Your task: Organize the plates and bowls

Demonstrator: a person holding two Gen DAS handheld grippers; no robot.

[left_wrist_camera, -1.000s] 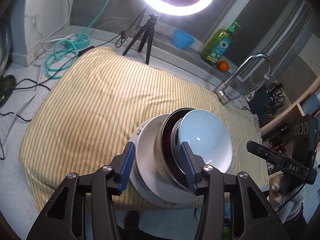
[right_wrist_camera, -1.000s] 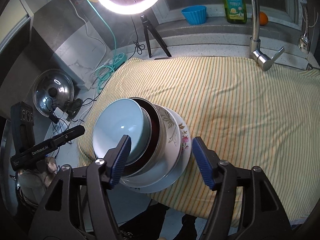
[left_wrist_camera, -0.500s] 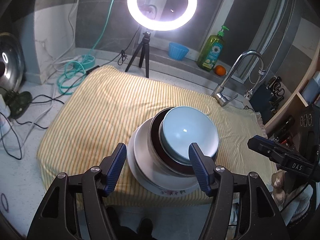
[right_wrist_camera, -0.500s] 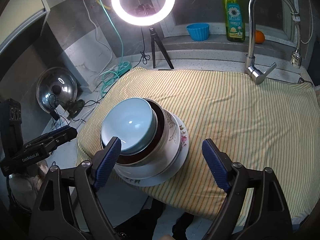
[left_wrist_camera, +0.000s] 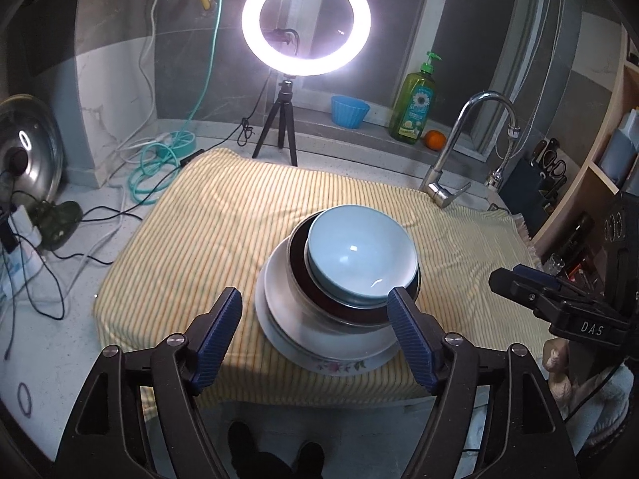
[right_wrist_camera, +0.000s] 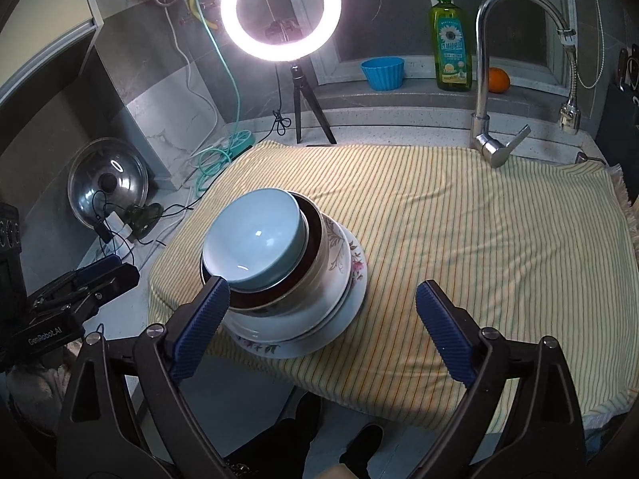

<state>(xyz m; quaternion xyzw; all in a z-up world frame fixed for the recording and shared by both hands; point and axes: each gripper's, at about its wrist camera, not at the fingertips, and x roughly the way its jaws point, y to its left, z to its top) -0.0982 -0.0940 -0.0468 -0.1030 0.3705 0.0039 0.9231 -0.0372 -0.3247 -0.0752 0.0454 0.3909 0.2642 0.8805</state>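
Note:
A light blue bowl [left_wrist_camera: 355, 259] [right_wrist_camera: 255, 239] tops a stack: it sits in a dark steel bowl [left_wrist_camera: 343, 313] [right_wrist_camera: 313, 235], inside a white bowl [left_wrist_camera: 279, 291] [right_wrist_camera: 337, 243], on flowered plates [left_wrist_camera: 339, 365] [right_wrist_camera: 259, 345]. The stack rests near the front of a yellow striped cloth [left_wrist_camera: 223, 219] [right_wrist_camera: 479, 239]. My left gripper [left_wrist_camera: 315, 307] hangs back from the stack, its jaws opening, pads touching nothing. My right gripper [right_wrist_camera: 322, 291] is likewise drawn back, jaws opening wide; its left pad overlaps the stack's rim in the picture without gripping it.
A ring light on a tripod [left_wrist_camera: 305, 20] [right_wrist_camera: 279, 4] stands behind the cloth. A faucet [left_wrist_camera: 451, 167] [right_wrist_camera: 485, 80], a green soap bottle [right_wrist_camera: 449, 52], a blue cup [right_wrist_camera: 382, 72] and an orange [right_wrist_camera: 498, 80] line the back. A pot lid [right_wrist_camera: 108, 181] and cables lie left.
Both grippers have drawn back and up from the stack and spread their jaws wider. The stack of bowls and plates has stayed put on the cloth.

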